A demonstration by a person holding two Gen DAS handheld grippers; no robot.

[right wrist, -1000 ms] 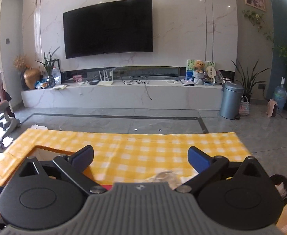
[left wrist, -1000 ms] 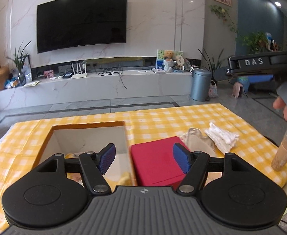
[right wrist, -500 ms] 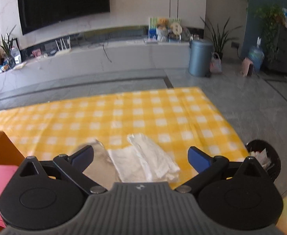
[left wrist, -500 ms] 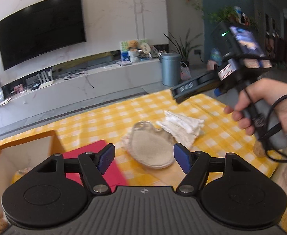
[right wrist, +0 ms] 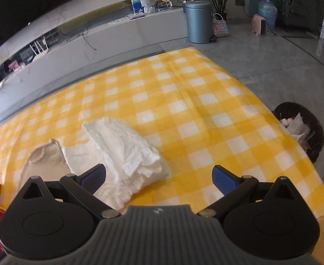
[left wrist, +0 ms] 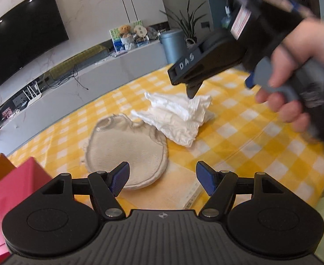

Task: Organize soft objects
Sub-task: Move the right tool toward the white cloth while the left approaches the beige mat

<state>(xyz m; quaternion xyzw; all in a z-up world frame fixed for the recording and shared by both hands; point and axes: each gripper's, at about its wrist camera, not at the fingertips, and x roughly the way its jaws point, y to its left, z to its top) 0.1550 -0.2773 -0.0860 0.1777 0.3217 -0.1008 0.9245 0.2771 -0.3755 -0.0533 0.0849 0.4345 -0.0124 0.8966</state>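
White crumpled cloth (right wrist: 126,152) lies lower left in the right wrist view, long axis running up-left, just ahead of the nearer right gripper (right wrist: 158,175); both it and the left gripper (left wrist: 163,177) gape empty

Crumpled white cloth (left wrist: 179,114) — fuzzy beige pad (left wrist: 126,148), matt.

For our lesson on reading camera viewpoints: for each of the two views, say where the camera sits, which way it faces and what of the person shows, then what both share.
Left wrist: on the left hand-held gripper, angled down at the round beige cloth; the person's right hand shows.
Right wrist: on the right hand-held gripper, angled down at the white cloth; no body part shows.
Shared: both cloths and the yellow checked tablecloth.
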